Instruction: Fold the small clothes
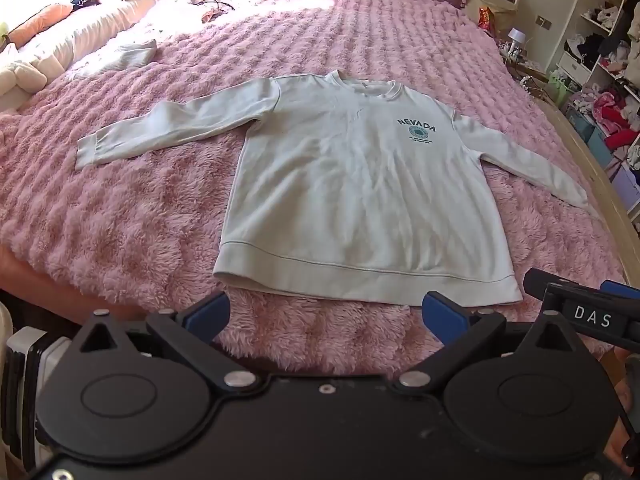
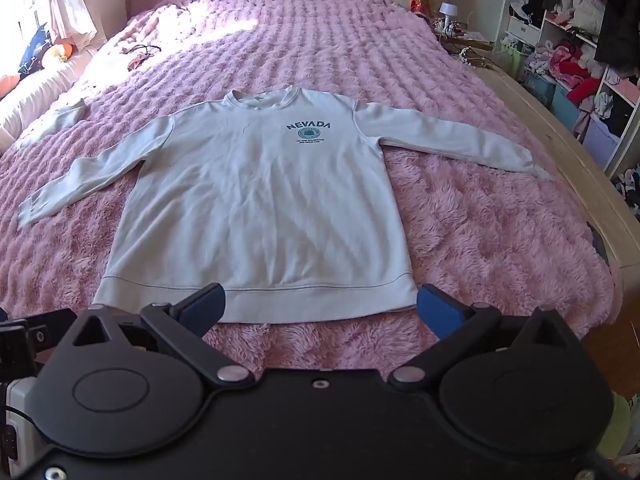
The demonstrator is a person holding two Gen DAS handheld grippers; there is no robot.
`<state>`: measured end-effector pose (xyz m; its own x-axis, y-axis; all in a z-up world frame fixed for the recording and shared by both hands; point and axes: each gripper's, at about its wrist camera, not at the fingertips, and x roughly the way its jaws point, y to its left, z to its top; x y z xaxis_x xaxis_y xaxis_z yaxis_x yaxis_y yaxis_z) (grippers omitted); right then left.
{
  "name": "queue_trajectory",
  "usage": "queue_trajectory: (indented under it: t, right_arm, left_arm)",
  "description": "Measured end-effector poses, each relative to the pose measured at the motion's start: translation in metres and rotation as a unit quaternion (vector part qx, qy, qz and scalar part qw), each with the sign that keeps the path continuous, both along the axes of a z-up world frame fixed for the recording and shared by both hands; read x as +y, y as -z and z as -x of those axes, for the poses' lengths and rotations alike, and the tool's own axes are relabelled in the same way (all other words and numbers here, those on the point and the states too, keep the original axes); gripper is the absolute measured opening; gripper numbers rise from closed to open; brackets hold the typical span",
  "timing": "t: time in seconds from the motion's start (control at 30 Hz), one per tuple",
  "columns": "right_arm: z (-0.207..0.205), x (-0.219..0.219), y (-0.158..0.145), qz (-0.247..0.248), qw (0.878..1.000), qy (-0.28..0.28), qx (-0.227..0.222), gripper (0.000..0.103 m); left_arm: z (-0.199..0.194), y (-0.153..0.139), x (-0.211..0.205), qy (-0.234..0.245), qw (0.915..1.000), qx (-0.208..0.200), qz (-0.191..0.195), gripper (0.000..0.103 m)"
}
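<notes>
A pale long-sleeved sweatshirt (image 1: 360,184) with "NEVADA" printed on the chest lies flat and face up on the pink fluffy bedspread (image 1: 140,220), both sleeves spread out to the sides. It also shows in the right wrist view (image 2: 256,208). My left gripper (image 1: 326,314) is open and empty, just short of the sweatshirt's hem. My right gripper (image 2: 320,310) is open and empty, above the hem near its right corner. Part of the right gripper (image 1: 592,316) shows at the right edge of the left wrist view.
A folded pale garment (image 1: 128,56) lies at the far left of the bed, with pillows and soft toys (image 1: 24,72) beyond it. A dark cable (image 1: 214,6) lies near the headboard. The bed's wooden edge (image 2: 560,128) and cluttered shelves (image 2: 580,52) are on the right.
</notes>
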<state>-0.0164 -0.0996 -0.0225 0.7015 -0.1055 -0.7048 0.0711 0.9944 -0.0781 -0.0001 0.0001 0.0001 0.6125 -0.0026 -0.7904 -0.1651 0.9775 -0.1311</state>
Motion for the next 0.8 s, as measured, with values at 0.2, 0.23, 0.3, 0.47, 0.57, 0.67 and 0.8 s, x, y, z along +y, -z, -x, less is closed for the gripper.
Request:
queue_trajectory:
  t: [0.2,0.23,0.3,0.47,0.57,0.67,0.8]
  right_arm:
    - [0.0000,-0.0001,-0.0001,-0.003,1.000,0.000,0.000,0.103]
    - [0.0000,-0.0001,-0.0001,-0.003,1.000,0.000,0.000,0.103]
    - [0.0001,-0.0001,-0.0002,-0.003,1.000,0.000,0.000,0.103]
    - [-0.0004,0.0002,0.0000,-0.002,1.000,0.000,0.001,0.103]
    - [-0.0007,0.0004,0.0000,-0.002,1.000,0.000,0.001,0.103]
    - [-0.0009,0.0005,0.0001,-0.002,1.000,0.000,0.001,0.103]
    - [-0.0010,0.0011,0.0003,-0.001,1.000,-0.001,0.002,0.103]
  left_arm:
    - [-0.0001,0.0000,-0.0002,0.000,1.0000,0.003,0.001,0.103]
    - [-0.0001,0.0000,-0.0002,0.000,1.0000,0.004,0.001,0.103]
    - [-0.0004,0.0000,-0.0003,0.000,1.0000,0.004,0.000,0.103]
    - [-0.0004,-0.0002,-0.0007,0.003,1.0000,0.004,0.002,0.103]
    - [0.0043,0.0038,0.0020,0.005,1.0000,0.003,0.001,0.103]
    - [0.0033,0.0054,0.0056,0.006,1.0000,0.002,0.001,0.103]
    - [0.0001,0.0028,0.0027,0.002,1.0000,0.007,0.000,0.103]
